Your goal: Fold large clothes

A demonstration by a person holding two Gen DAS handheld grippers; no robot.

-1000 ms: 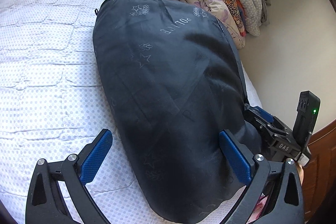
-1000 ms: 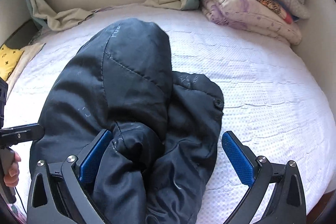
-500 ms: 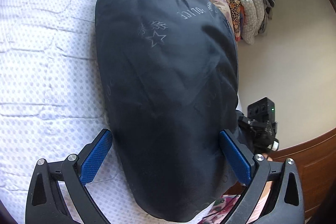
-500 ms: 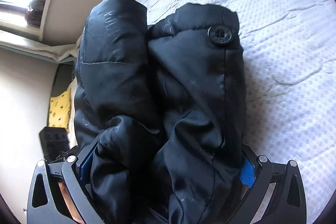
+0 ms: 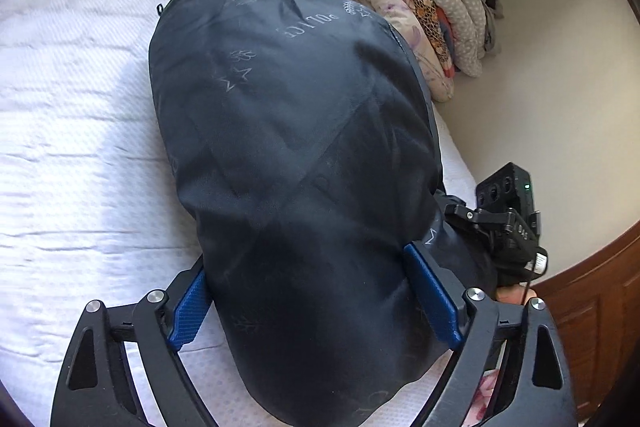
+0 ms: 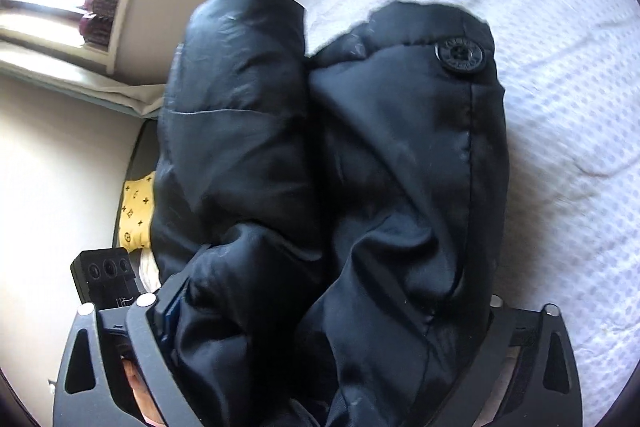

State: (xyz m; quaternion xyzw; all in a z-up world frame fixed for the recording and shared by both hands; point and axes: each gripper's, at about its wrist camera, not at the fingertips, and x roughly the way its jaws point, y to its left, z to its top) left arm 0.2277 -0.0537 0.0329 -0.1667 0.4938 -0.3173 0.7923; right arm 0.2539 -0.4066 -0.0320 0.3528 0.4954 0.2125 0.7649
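Observation:
A large dark navy padded jacket [image 5: 296, 155] lies folded in a thick bundle on the white bed [image 5: 72, 155]. My left gripper [image 5: 316, 297] closes on its near end; both blue pads press the fabric. In the right wrist view the jacket [image 6: 332, 167] fills the frame, with a black button [image 6: 460, 54] at the upper right. My right gripper [image 6: 324, 311] is clamped on the bunched fabric, and its fingertips are buried in it. The right gripper also shows at the right edge of the left wrist view [image 5: 508, 223].
A stack of folded quilts [image 5: 432, 27] lies at the bed's head against the beige wall. A wooden bed frame [image 5: 592, 291] runs at the right. A yellow patterned cloth [image 6: 138, 211] and a window sill [image 6: 52, 27] show beside the bed.
Both grippers moved onto the jacket and closed on it: the right first, half a second ago, the left just now. The bundle sits deeper between the fingers.

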